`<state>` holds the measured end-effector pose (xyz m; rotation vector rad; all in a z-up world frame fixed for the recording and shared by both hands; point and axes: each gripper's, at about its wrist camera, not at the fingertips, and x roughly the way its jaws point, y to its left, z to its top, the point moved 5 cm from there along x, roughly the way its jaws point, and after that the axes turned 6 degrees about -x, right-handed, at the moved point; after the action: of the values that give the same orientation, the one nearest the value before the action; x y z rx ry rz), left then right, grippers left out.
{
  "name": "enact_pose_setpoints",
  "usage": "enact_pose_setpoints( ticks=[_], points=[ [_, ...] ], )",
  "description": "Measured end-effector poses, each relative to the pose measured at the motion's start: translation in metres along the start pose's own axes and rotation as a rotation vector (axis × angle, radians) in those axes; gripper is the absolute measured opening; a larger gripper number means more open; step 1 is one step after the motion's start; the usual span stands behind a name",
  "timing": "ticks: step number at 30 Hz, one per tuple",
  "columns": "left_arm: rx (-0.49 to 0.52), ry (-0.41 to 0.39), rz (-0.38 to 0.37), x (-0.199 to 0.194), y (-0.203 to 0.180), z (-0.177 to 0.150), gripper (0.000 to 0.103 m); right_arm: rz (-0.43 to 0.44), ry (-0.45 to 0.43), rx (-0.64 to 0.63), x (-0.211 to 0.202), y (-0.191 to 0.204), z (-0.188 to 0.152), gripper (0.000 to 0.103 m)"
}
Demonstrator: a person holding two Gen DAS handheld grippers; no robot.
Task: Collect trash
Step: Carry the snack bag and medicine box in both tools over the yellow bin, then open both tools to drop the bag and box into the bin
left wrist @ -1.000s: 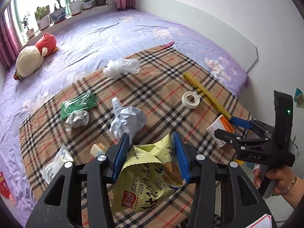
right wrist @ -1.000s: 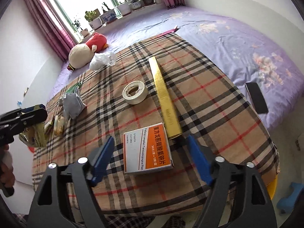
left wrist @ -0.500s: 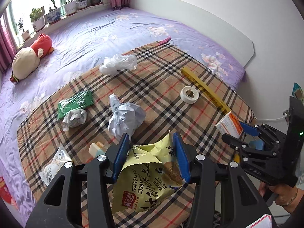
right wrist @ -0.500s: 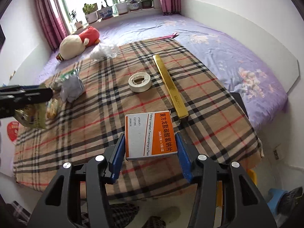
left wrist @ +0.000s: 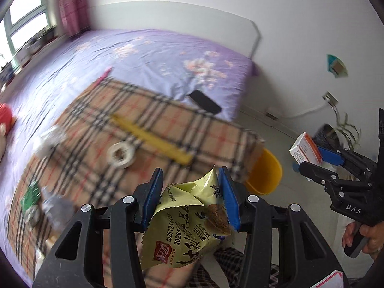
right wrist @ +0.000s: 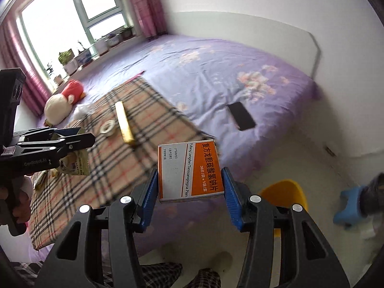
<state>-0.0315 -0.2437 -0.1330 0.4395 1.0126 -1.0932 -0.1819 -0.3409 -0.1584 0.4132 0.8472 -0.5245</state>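
Note:
My left gripper (left wrist: 190, 192) is shut on a yellow-green snack bag (left wrist: 187, 225), held in the air over the near edge of the plaid blanket (left wrist: 144, 124). My right gripper (right wrist: 190, 192) is shut on an orange and white medicine box (right wrist: 189, 170), lifted off the bed beyond its corner. The box also shows in the left wrist view (left wrist: 304, 151), above the floor to the right of a yellow bin (left wrist: 264, 175). The bin also shows in the right wrist view (right wrist: 283, 192), below and right of the box. The left gripper and its bag (right wrist: 76, 163) appear at the left.
On the blanket lie a yellow stick (left wrist: 151, 139), a tape roll (left wrist: 121, 154), a green packet (left wrist: 30, 196) and crumpled wrappers (left wrist: 57, 206). A black phone (right wrist: 241, 120) lies on the purple sheet. A blue stool (right wrist: 350, 199) stands on the floor at right.
Both grippers have swung right, away from the blanket toward the yellow bin on the floor. The right gripper closed on the medicine box and carried it off the bed. The left still holds the bag.

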Motion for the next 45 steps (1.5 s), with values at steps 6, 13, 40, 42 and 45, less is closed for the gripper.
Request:
enact_pose_setpoints(
  ticks=[6, 13, 40, 42, 45],
  points=[
    [0.168, 0.048, -0.112, 0.035, -0.092, 0.009, 0.048, -0.061, 0.015, 0.138, -0.014, -0.072, -0.028, 0.053],
    [0.333, 0.155, -0.18, 0.099, -0.18, -0.002, 0.048, -0.118, 0.072, 0.248, -0.003, -0.15, -0.072, 0.053],
    [0.493, 0.583, -0.091, 0.377, -0.297, -0.063, 0.053, 0.007, 0.441, 0.39, 0.218, -0.318, -0.199, 0.056],
    [0.487, 0.584, -0.09, 0.382, -0.299, -0.063, 0.066, -0.003, 0.445, 0.382, 0.221, -0.321, -0.202, 0.06],
    [0.483, 0.585, -0.084, 0.385, -0.301, -0.062, 0.069, -0.012, 0.45, 0.388, 0.221, -0.326, -0.207, 0.066]
  ],
)
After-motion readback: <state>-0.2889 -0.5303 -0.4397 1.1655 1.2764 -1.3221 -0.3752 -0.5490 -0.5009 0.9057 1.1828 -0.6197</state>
